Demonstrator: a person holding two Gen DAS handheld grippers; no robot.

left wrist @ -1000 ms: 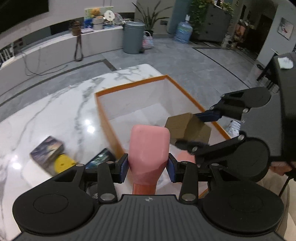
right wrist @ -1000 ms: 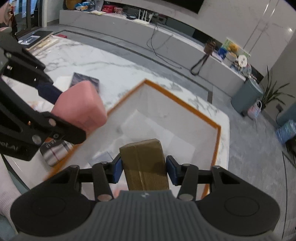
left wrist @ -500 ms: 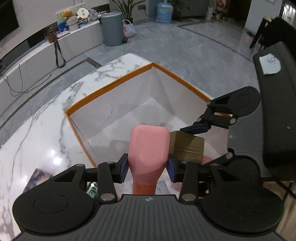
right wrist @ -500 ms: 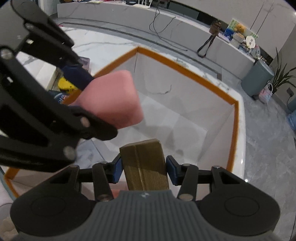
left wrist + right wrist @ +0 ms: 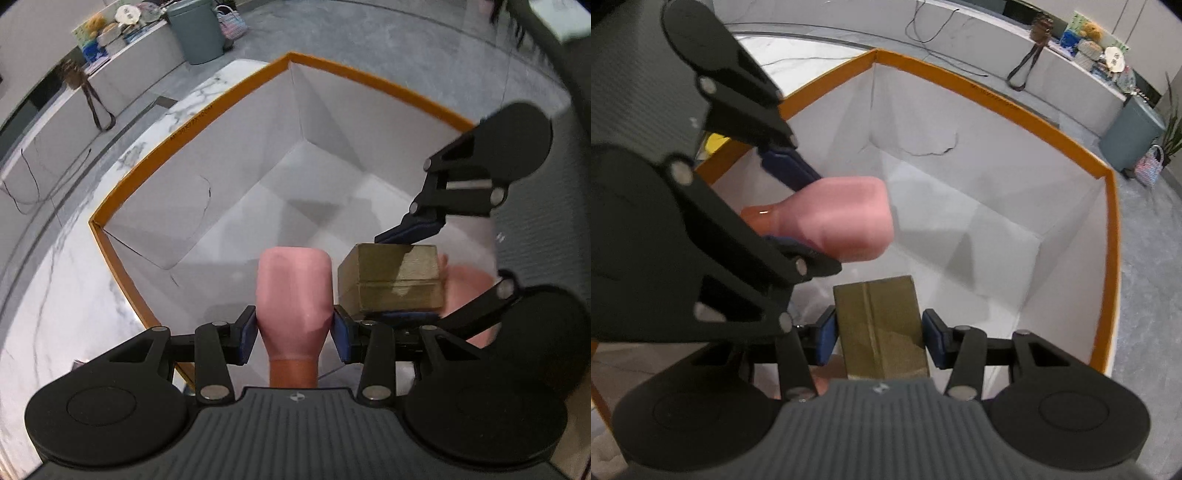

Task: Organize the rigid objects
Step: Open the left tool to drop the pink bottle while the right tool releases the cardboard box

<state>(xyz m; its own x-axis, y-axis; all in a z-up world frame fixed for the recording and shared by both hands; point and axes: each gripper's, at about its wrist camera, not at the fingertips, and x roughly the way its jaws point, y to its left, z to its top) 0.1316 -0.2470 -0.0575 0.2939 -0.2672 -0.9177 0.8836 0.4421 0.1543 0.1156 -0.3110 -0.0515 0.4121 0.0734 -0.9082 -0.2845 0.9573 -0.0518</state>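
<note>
1. My left gripper [image 5: 294, 334] is closed snugly on one pink bottle [image 5: 294, 291].
2. My right gripper [image 5: 879, 338] is clamped on one small brown box [image 5: 881, 328].
3. I hold both above the inside of one white bin [image 5: 207, 173] with an orange rim, on the marble table [image 5: 51, 295].

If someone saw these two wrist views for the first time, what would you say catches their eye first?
Probably the pink bottle, clamped in the left gripper, and right beside it the brown cardboard box, clamped in the right gripper. Both hang side by side over the big white bin with the orange rim, which fills the middle of each view. The bin floor in view looks bare.
</note>
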